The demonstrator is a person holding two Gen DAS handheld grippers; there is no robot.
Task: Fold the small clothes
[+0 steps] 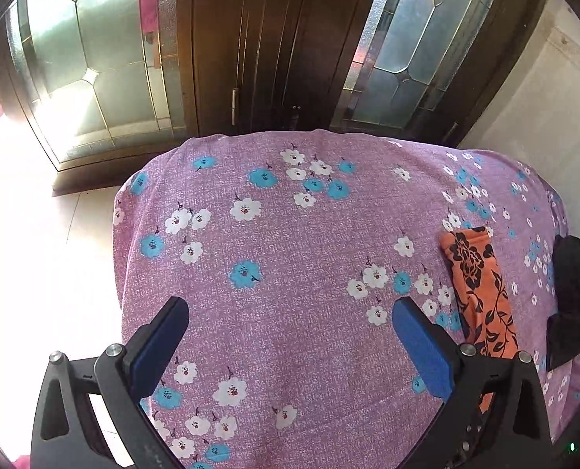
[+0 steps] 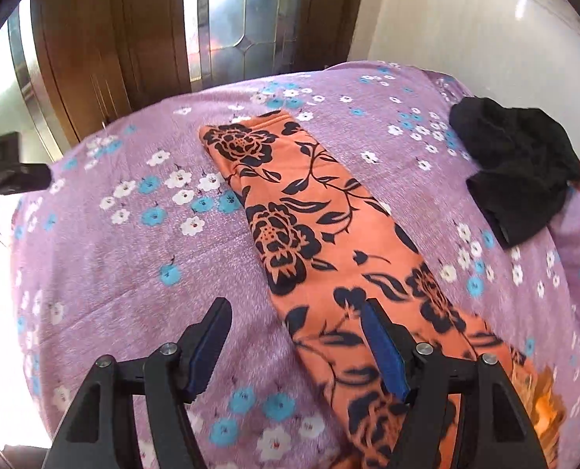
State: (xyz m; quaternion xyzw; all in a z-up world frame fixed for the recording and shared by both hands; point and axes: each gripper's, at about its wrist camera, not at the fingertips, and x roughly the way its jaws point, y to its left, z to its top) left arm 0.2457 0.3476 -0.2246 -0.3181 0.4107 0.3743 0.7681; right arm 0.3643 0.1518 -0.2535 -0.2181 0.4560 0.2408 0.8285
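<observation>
While both claws hang open and empty over the bed (image 1: 290, 234), the orange floral garment (image 2: 309, 211) lies as a long folded strip beside a crumpled black garment (image 2: 520, 172). Judging by this, the next move is for the right claw (image 2: 295, 312), already above the strip's near end, to grip it and fold it toward the far end; the left claw (image 1: 290, 312) is over bare sheet.

My work surface is a bed under a purple sheet (image 2: 106, 258) printed with white and blue flowers. On it lies a long, narrow orange cloth (image 2: 313, 219) with black roses, flat. Well apart, toward the right edge, sits a crumpled black garment (image 2: 520, 164).
</observation>
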